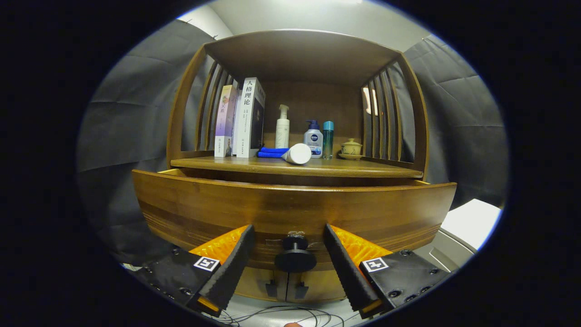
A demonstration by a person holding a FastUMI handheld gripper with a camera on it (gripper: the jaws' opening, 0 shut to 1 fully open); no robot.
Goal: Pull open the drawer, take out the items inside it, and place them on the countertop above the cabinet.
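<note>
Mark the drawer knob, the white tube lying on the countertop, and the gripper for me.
drawer knob (295,260), gripper view, on its round front face.
white tube (297,154), gripper view, on its cap end.
gripper (289,231), gripper view, midway between fingertips; fingers open, flanking the knob.

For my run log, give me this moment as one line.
drawer: pulled out | knob: between fingers, untouched | hand-held gripper: open
</note>
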